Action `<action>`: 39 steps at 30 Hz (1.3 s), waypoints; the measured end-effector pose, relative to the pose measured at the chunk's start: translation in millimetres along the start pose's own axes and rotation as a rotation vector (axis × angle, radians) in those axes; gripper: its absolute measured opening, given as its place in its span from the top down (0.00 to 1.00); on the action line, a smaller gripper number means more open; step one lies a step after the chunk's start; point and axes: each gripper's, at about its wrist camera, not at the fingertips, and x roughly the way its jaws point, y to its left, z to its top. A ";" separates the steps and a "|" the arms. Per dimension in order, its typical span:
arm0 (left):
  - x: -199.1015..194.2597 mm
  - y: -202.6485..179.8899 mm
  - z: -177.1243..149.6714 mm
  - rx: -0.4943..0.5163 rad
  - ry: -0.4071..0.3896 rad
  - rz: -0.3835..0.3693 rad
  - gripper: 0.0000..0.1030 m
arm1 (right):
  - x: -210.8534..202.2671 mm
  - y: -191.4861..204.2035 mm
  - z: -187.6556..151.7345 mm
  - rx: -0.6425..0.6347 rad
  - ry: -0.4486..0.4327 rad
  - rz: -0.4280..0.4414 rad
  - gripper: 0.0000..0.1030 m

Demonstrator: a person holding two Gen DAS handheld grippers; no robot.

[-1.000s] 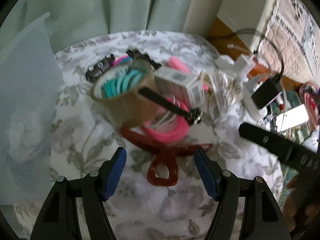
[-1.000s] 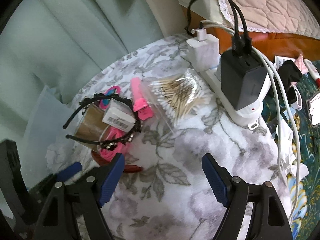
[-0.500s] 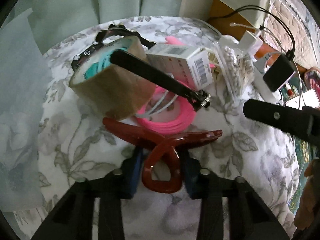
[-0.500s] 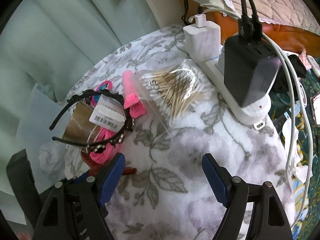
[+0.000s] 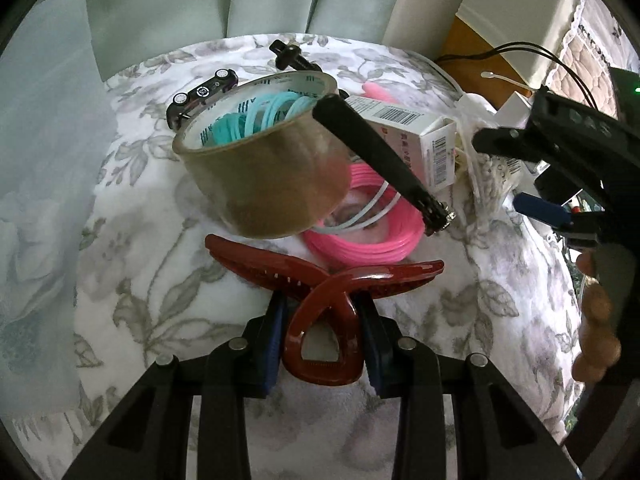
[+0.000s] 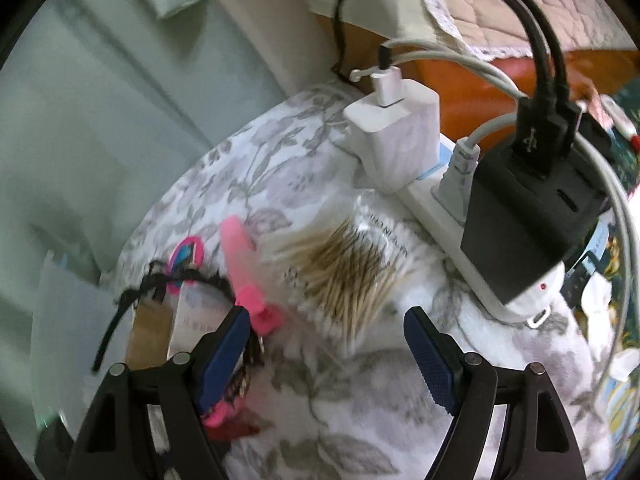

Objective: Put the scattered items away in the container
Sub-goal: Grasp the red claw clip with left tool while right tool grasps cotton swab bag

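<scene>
In the left wrist view my left gripper (image 5: 322,316) is shut on the loop end of a dark red hair claw clip (image 5: 320,344), low over the floral cloth. Behind it stand a brown tape roll (image 5: 264,184) holding teal hair ties (image 5: 256,116), a black headband (image 5: 380,160), a white box (image 5: 416,136) and a pink coil (image 5: 372,232). My right gripper (image 6: 328,344) is open just in front of a bag of cotton swabs (image 6: 344,268), with a pink clip (image 6: 244,272) at its left finger. The translucent container (image 5: 48,80) stands at the left.
A white power strip (image 6: 432,208) with a white charger (image 6: 396,136), a black charger (image 6: 528,216) and cables lies right of the swabs. A small black toy car (image 5: 204,96) sits behind the tape roll. Green curtains hang behind the table's far edge.
My left gripper moved forward and shut on the red claw clip. My right gripper moved in toward the cotton swab bag and stayed open.
</scene>
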 end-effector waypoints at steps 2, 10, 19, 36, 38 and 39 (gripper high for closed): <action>3.1 2.9 -1.0 -0.007 0.001 -0.013 0.65 | 3.7 -2.3 4.0 0.046 -0.008 0.003 0.20; 30.0 3.0 0.9 -0.006 0.002 -0.028 0.65 | 15.8 -13.3 17.8 0.178 -0.016 0.048 0.17; 54.5 3.1 2.0 -0.002 0.002 -0.032 0.64 | 20.1 -15.1 19.9 0.233 -0.044 0.033 0.18; 65.0 3.5 -4.4 -0.025 -0.016 0.038 0.65 | -18.7 -29.9 -3.0 0.192 -0.032 0.059 0.38; 60.6 1.9 -6.2 -0.024 -0.026 0.043 0.65 | -26.1 -33.1 -8.0 0.192 -0.024 0.064 0.38; 61.8 -1.6 -6.9 -0.021 -0.032 0.044 0.66 | -31.2 -34.7 -10.9 0.189 -0.019 0.067 0.38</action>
